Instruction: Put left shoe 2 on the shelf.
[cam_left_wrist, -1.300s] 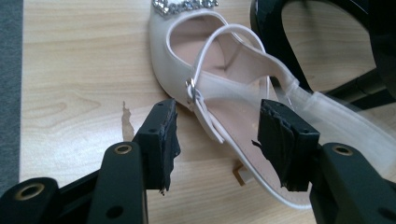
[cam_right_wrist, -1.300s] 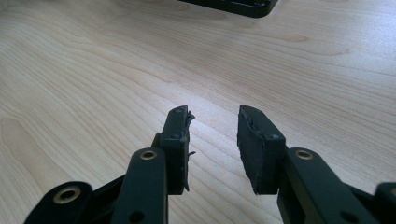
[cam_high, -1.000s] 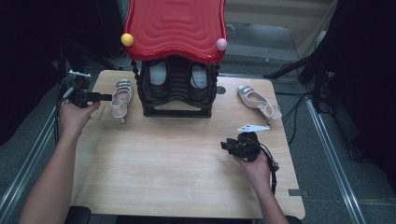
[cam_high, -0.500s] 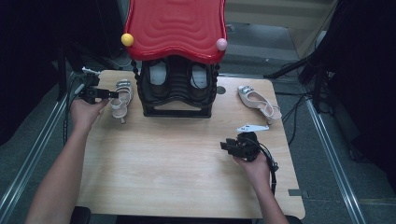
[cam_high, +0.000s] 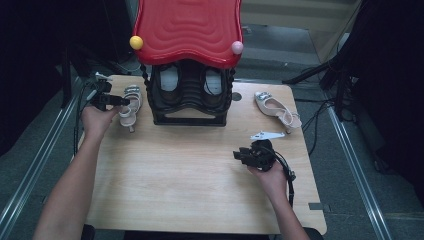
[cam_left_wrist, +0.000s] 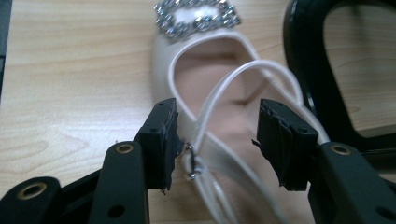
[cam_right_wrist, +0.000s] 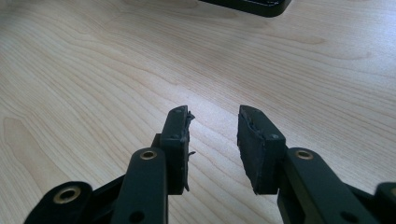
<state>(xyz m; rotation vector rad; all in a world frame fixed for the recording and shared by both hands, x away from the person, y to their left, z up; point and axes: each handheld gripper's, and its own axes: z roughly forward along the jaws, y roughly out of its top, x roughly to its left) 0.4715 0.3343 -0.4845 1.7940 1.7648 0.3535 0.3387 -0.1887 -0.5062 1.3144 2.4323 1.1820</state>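
1 sandal (cam_left_wrist: 205, 88) lengthwise, toe away from person; left hand-held gripper (cam_left_wrist: 217, 140) open astride heel straps.

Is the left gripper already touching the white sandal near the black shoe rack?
Cannot tell. In the left gripper view the left gripper stands open around the white sandal; the right pad looks clear, but at the left pad no plain gap or contact shows.

One sandal (cam_high: 129, 105) lies left of the rack (cam_high: 189, 95), another (cam_high: 276, 106) right.
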